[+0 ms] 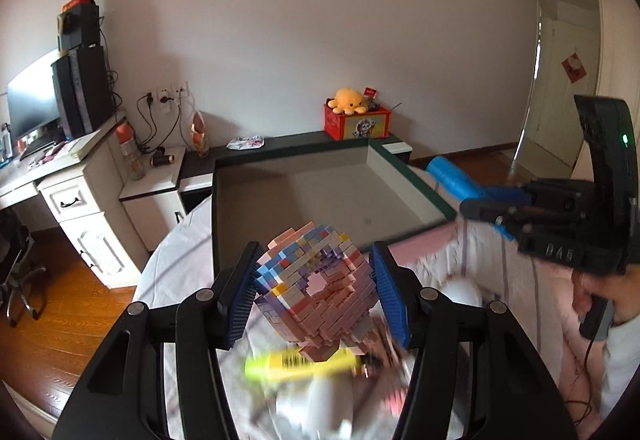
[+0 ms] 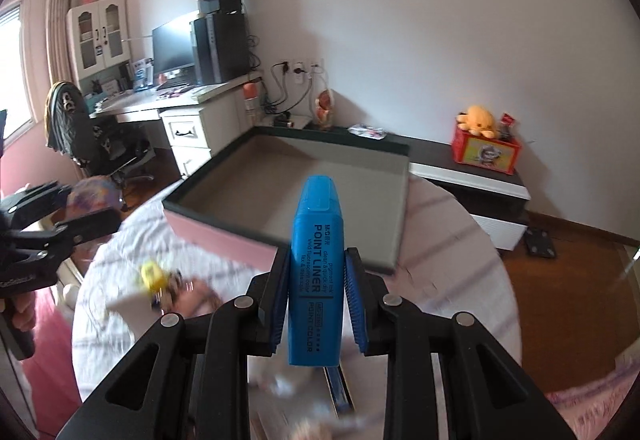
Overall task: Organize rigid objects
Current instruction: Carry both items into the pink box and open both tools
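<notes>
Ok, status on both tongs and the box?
Left tongs shut on brick donut. Right tongs shut on blue highlighter. Box ahead, unobstructed.

**Counted in the room**

Two grippers: the left gripper (image 1: 316, 292) and the right gripper (image 2: 318, 304). One brick model (image 1: 316, 288). One blue highlighter (image 2: 316, 280), one yellow highlighter (image 1: 300, 364). One tray (image 1: 320, 195). One red box (image 1: 357, 121), one plush octopus (image 1: 349, 100). One monitor (image 2: 173, 47).

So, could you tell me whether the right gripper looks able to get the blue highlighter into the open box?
Probably yes: the right gripper grips the blue highlighter, and the open box lies just ahead with nothing visible between.
</notes>
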Available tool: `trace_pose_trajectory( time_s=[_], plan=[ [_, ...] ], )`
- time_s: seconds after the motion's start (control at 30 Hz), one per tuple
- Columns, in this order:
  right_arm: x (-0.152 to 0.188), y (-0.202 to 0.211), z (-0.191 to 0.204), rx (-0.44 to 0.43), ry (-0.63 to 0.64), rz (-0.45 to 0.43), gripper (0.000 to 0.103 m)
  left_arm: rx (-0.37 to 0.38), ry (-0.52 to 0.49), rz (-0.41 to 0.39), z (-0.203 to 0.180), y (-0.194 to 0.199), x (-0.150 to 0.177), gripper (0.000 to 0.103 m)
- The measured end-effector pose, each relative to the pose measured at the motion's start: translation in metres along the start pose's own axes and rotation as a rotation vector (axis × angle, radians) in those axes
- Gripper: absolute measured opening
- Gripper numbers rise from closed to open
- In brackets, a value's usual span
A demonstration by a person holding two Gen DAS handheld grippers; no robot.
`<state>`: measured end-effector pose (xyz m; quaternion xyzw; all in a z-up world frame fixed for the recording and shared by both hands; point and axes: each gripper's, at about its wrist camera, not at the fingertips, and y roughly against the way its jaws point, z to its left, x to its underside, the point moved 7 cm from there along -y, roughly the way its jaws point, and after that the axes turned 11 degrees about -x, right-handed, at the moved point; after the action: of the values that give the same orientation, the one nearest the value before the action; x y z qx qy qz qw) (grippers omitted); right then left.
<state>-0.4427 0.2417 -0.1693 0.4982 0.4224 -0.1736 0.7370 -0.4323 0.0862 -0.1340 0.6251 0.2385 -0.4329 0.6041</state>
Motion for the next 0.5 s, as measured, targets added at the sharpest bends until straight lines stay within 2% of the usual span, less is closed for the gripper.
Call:
trace_pose_trajectory(
  time_s=[0.1, 0.17, 0.2, 0.37, 0.5],
  plan=[
    [-0.018, -0.030, 0.000, -0.024, 0.003, 0.025, 0.027, 0.006, -0.014, 0.022, -0.002, -0.035, -0.021, 0.056],
    [-0.029, -0.054, -0.003, -0.038, -0.001, 0.053, 0.027, 0.031, -0.003, 0.073, -0.002, -0.063, -0.026, 0.056],
    [-0.032, -0.064, -0.003, -0.046, -0.004, 0.062, 0.027, 0.013, -0.007, 0.093, 0.000, -0.077, -0.026, 0.056],
    [-0.041, -0.115, -0.003, -0.074, -0.007, 0.146, 0.027, 0.014, 0.007, 0.186, 0.006, -0.127, -0.019, 0.056],
    [-0.037, -0.145, -0.004, -0.085, -0.007, 0.197, 0.027, 0.004, 0.004, 0.232, 0.009, -0.148, -0.007, 0.056]
  ],
)
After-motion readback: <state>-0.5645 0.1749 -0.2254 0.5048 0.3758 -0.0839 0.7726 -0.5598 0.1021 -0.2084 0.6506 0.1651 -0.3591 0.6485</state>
